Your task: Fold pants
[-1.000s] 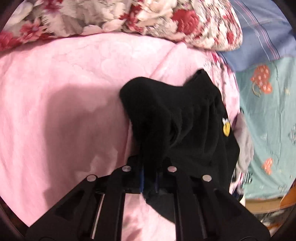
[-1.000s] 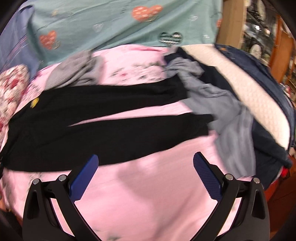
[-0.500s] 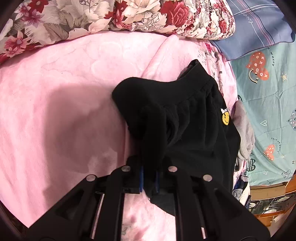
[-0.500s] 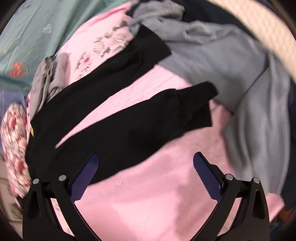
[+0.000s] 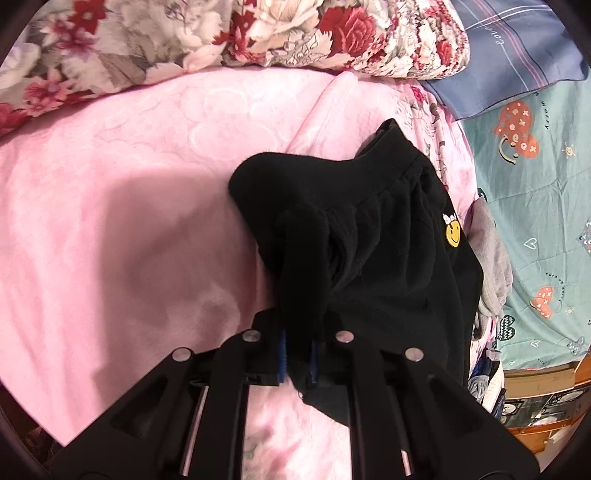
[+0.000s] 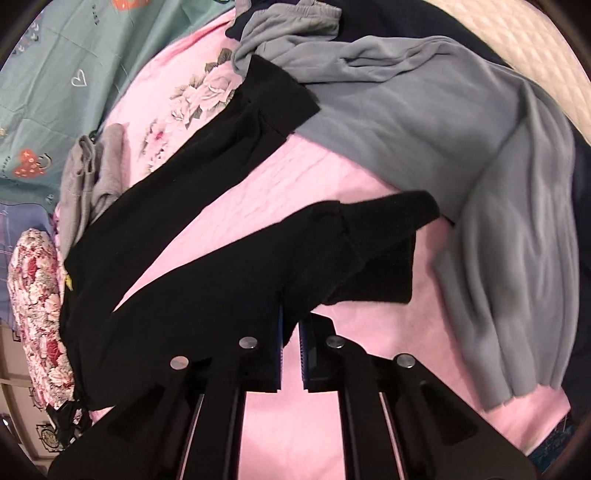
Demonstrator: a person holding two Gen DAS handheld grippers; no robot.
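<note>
Black pants with a small yellow smiley patch lie on a pink bedsheet. My left gripper is shut on a bunched fold of the waist end and lifts it a little. In the right wrist view the two legs stretch across the sheet. My right gripper is shut on the edge of the near leg, close to its cuff. The far leg lies flat.
A floral pillow and a blue pillow lie at the head. A teal heart-print quilt borders the sheet. Grey garments lie beside the pants. A cream quilted cover lies beyond.
My right gripper swung down to the near pant leg and closed on its edge; it was open before. My left gripper kept its hold on the waist and barely moved.
</note>
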